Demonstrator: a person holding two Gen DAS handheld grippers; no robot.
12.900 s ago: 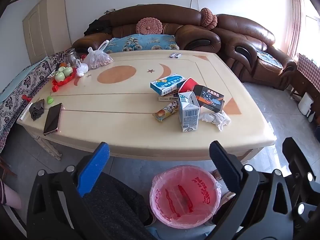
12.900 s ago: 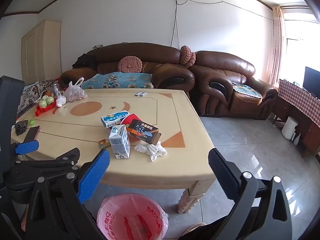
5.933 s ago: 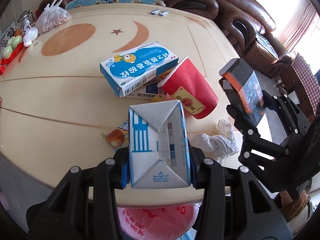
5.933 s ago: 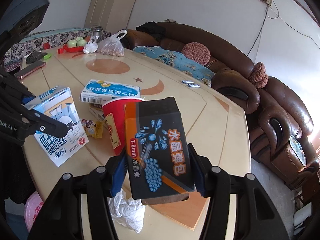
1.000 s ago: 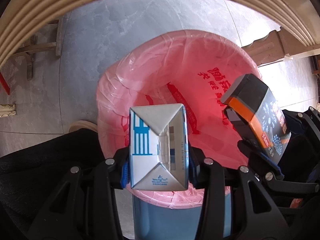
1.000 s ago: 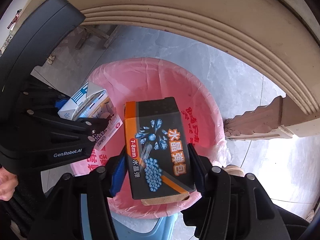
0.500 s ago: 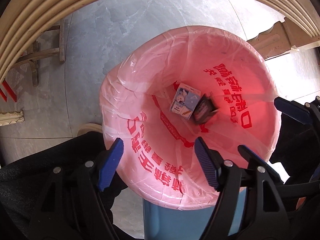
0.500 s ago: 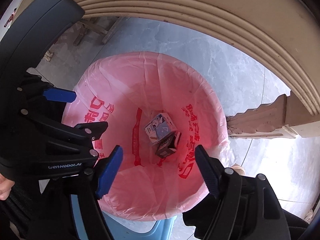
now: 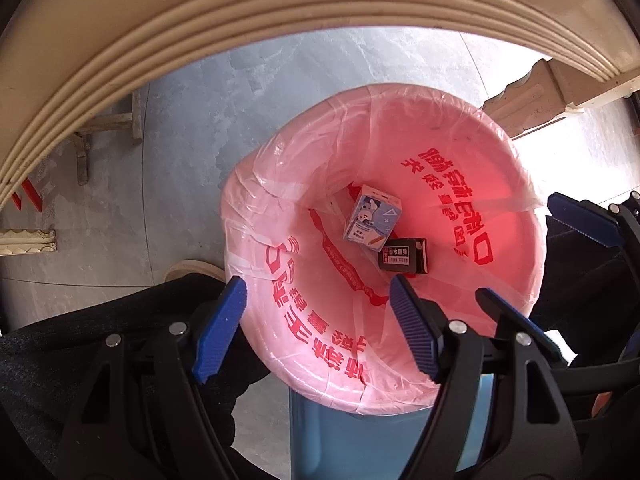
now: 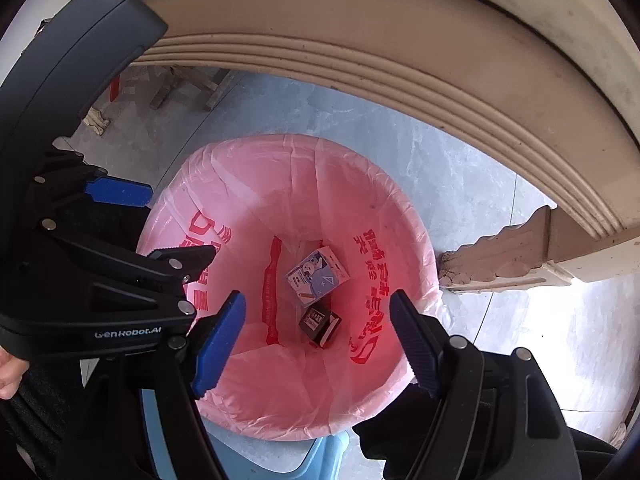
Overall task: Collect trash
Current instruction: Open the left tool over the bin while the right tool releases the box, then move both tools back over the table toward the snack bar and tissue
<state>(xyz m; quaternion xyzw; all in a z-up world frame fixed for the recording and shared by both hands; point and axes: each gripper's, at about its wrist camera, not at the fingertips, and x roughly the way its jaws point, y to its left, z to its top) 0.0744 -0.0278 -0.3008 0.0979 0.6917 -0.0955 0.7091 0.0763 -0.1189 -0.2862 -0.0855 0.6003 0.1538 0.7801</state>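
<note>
A bin lined with a pink bag [image 9: 256, 200] [image 10: 224, 168] stands on the floor under the table's edge. At its bottom lie a white-and-blue milk carton [image 9: 372, 220] [image 10: 318, 276] and a black box [image 9: 402, 256] [image 10: 320, 324], side by side. My left gripper [image 9: 316, 282] hangs open above the bin's near rim, pointing straight down, with nothing between its blue pads. My right gripper [image 10: 317, 295] is also open and empty over the bin. Each shows in the other's view: the right gripper [image 9: 516, 245] at the bin's right, the left gripper [image 10: 180, 220] at its left.
The cream table's moulded edge [image 9: 200, 20] [image 10: 400, 60] arches over the bin, with a carved table leg [image 9: 520, 104] [image 10: 500, 256] to its right. A person's dark trouser leg [image 9: 80, 360] and shoe [image 9: 192, 270] are left of the bin. Grey tiled floor [image 9: 180, 180] surrounds it.
Both grippers opened and let go: the milk carton and the black box fell to the bottom of the bin. The left gripper has since risen a little.
</note>
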